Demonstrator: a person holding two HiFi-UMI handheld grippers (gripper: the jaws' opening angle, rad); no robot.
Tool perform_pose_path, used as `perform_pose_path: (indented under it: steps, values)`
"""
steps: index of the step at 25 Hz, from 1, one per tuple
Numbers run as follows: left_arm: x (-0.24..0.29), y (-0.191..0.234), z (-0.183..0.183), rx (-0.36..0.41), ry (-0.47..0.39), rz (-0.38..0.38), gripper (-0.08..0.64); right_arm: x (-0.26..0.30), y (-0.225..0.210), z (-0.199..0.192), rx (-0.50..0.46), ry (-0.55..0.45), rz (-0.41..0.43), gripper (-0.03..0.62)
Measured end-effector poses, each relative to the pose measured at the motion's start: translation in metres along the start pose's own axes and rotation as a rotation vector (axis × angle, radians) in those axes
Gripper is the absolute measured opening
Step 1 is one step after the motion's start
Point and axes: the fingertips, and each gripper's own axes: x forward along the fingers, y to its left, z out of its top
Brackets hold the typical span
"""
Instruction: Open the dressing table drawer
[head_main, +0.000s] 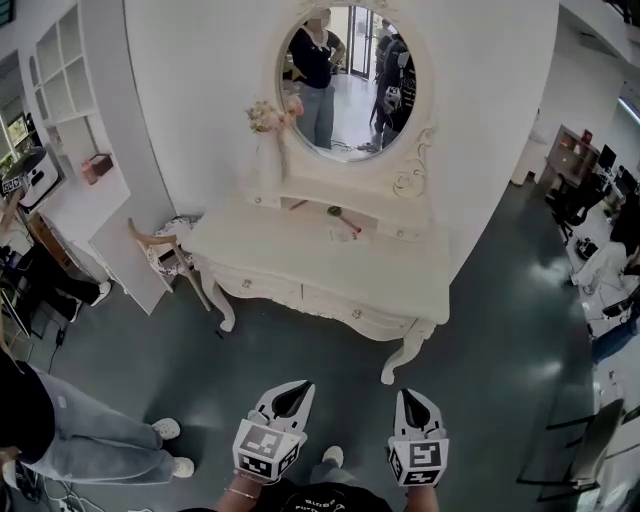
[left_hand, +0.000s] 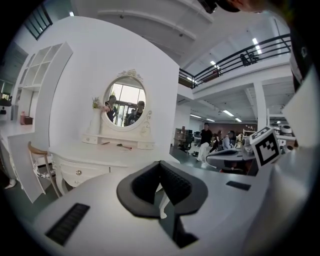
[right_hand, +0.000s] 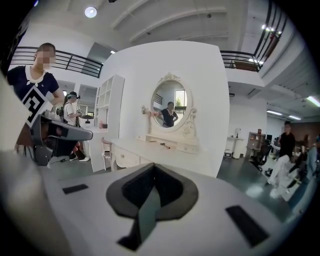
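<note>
The desk (head_main: 300, 255) stands against the white wall under an oval mirror (head_main: 345, 80), with its front turned toward the person. In this front there are two drawers side by side: the chair-side drawer (head_main: 265, 288), close to the chair (head_main: 165, 255), and the other drawer (head_main: 335, 306). Each has a small round knob (head_main: 357, 313). Both drawers sit flush with the front, so I judge that the opening is not yet begun. The task does not say which drawer is meant.

The left tongs (head_main: 303, 386) and the right tongs (head_main: 411, 394) are side by side low in the head view, above the dark floor (head_main: 480, 330) and well apart from the desk. Both point toward the desk and a little downward. This fits an approach, because the camera on each of them looks at the desk front. Both tongs are pressed together at the tips and nothing is between them; only the dark hollow behind the tips is seen. I think they are closed because at this distance there is nothing to take.

In my judgement, the next move needs one of the tongs close to a knob and at its height. It must then spread and pinch the knob. The knob is small and round, so the tips may slip off it, and the pull should go straight out from the front.
</note>
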Motion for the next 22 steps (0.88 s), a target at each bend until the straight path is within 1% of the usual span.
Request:
perform_pose_path:
  steps: [4,7,9,11,15,19,22]
  values:
    - [0.03,-0.008,0.004,-0.017,0.002,0.006,0.015,0.019,-0.016,-0.001,-0.022,0.031,0.071,0.011]
    - [0.047,-0.023,0.006,-0.025,0.004,-0.034,0.015,0.027,-0.031,-0.004,-0.006,0.042,0.078,0.011]
    - [0.057,-0.034,0.009,-0.004,0.005,-0.065,0.015,0.032,-0.037,-0.007,0.014,0.046,0.086,0.011]
    - [0.066,-0.04,0.009,0.01,0.014,-0.072,0.015,0.036,-0.041,-0.01,0.017,0.051,0.096,0.011]
    - [0.08,-0.042,0.006,-0.013,0.018,-0.054,0.015,0.041,-0.051,-0.014,0.015,0.049,0.106,0.011]
    - [0.086,-0.034,0.007,-0.041,0.013,-0.031,0.015,0.047,-0.062,-0.009,0.007,0.041,0.091,0.011]
    - [0.089,-0.032,0.005,-0.047,0.016,-0.029,0.015,0.05,-0.065,-0.012,0.002,0.049,0.083,0.011]
